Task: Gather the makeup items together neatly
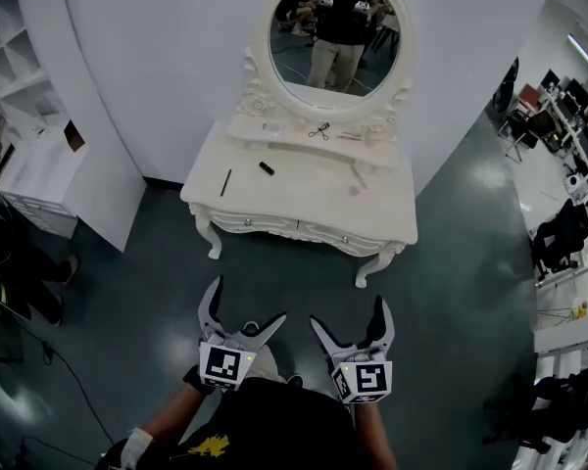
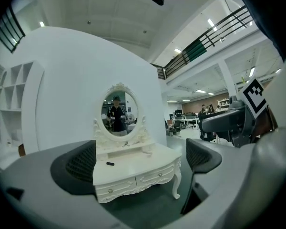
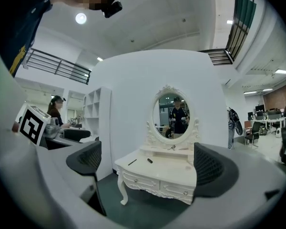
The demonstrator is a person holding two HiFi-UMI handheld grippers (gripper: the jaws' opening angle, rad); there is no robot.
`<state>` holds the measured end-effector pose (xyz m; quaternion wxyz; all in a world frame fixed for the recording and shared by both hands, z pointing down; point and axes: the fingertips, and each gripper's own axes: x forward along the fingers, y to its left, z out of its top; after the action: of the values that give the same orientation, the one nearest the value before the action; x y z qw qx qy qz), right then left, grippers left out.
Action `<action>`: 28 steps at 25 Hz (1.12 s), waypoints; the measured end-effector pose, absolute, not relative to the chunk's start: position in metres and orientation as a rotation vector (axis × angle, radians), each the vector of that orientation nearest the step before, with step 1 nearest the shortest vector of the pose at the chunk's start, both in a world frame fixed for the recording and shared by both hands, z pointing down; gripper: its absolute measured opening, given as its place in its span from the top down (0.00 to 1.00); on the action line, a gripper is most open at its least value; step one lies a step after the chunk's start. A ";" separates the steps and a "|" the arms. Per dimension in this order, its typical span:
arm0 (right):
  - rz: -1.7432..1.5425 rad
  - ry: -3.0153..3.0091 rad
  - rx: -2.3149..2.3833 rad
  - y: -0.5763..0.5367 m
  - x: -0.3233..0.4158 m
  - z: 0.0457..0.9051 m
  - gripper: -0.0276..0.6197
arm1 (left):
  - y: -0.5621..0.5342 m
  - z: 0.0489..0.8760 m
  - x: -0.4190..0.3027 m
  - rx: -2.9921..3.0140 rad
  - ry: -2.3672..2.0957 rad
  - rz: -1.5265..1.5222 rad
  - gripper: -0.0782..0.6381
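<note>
The makeup items lie on a white dressing table [image 1: 274, 209] with an oval mirror [image 1: 335, 35], some way ahead of me. On its top are a thin black pencil [image 1: 226, 181], a short black tube [image 1: 267, 168] and a pale stick [image 1: 358, 176]. An eyelash curler [image 1: 319, 131] rests on the raised shelf under the mirror. My left gripper [image 1: 245, 304] and right gripper [image 1: 348, 313] hang side by side above the floor, short of the table, both open and empty. The left gripper view frames the table [image 2: 133, 168] and tube [image 2: 110, 163]; the right gripper view shows the pencil [image 3: 132, 161] and tube [image 3: 150, 161].
A white shelf unit [image 1: 39, 164] stands against the curved wall to the left of the table. Desks and office chairs [image 1: 568, 233] crowd the right side. A seated person [image 1: 15, 262] and floor cables [image 1: 69, 380] are at the left.
</note>
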<state>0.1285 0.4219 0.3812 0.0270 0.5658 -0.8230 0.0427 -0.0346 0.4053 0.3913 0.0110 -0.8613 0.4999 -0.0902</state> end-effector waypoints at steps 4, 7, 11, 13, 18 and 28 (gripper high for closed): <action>0.114 -2.522 1.753 0.366 0.102 0.364 0.03 | 0.349 0.379 -0.065 -2.692 1.552 -0.245 0.07; 0.114 -2.485 1.792 0.326 0.088 0.354 0.03 | 0.306 0.369 -0.088 -2.693 1.529 -0.179 0.07; 0.167 -2.446 1.838 0.279 0.068 0.354 0.03 | 0.258 0.373 -0.122 -2.724 1.517 -0.184 0.07; 0.201 -2.423 1.857 0.262 0.054 0.362 0.03 | 0.236 0.378 -0.141 -2.724 1.514 -0.153 0.07; 0.192 -2.365 1.807 0.228 0.014 0.380 0.03 | 0.193 0.396 -0.176 -2.765 1.479 -0.219 0.07; 0.237 -2.357 1.771 0.164 -0.006 0.385 0.10 | 0.114 0.401 -0.208 -2.759 1.458 -0.245 0.07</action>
<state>-0.0062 0.1636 0.3846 0.0919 0.5962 -0.7936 0.0798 -0.2083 0.1140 0.4008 0.0056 -0.8815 0.4657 -0.0781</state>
